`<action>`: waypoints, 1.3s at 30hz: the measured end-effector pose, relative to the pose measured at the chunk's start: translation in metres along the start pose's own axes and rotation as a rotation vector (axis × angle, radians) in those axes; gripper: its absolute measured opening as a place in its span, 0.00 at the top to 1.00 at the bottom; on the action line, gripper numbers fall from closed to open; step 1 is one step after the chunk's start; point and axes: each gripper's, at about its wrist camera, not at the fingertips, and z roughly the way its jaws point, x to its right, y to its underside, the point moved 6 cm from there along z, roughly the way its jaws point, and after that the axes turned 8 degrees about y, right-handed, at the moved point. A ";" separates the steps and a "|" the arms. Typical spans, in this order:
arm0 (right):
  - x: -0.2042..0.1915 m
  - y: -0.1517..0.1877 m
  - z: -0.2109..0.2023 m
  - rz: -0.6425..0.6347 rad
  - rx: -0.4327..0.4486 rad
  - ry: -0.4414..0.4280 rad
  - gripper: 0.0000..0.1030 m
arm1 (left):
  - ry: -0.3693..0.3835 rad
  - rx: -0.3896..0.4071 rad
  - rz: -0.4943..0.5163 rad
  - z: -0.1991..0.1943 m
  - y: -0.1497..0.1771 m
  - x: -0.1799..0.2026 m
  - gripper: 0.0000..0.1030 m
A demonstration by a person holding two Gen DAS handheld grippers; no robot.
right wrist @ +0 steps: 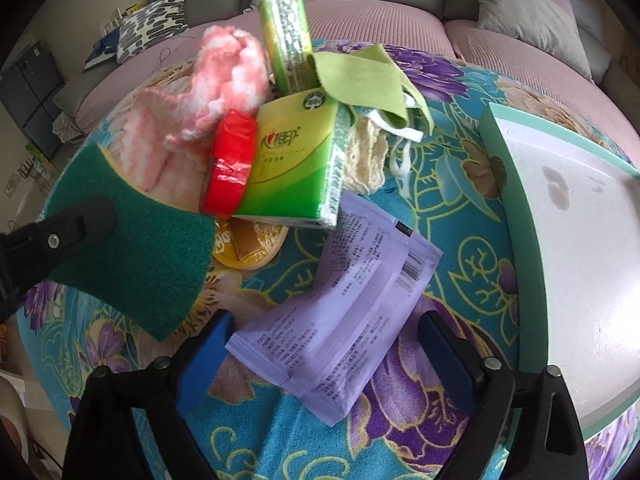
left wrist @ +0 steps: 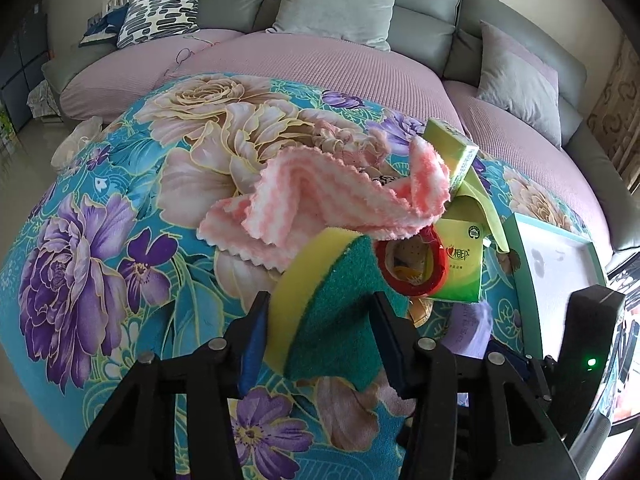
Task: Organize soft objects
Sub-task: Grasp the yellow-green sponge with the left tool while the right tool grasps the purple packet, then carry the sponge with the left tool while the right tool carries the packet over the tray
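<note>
Left wrist view: left gripper (left wrist: 320,332) clamps the sponge (left wrist: 328,304) above the floral cloth (left wrist: 100,216), pink towel (left wrist: 320,204) and tissue pack (left wrist: 460,268) just beyond; right gripper (right wrist: 326,360) spread around the purple packet (right wrist: 340,320).

Green-yellow sponge (left wrist: 328,312) lifted in left gripper (left wrist: 320,340) — pink towel (left wrist: 320,200) crumpled, perhaps folded.

Both grippers are matte black plastic with silver screws and blue finger pads (right wrist: 206,354) — one shows a green light (left wrist: 591,361).
</note>
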 end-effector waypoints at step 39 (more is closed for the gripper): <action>0.064 -0.012 -0.095 0.131 0.237 -0.049 0.29 | 0.055 0.189 0.046 -0.071 -0.020 0.023 0.67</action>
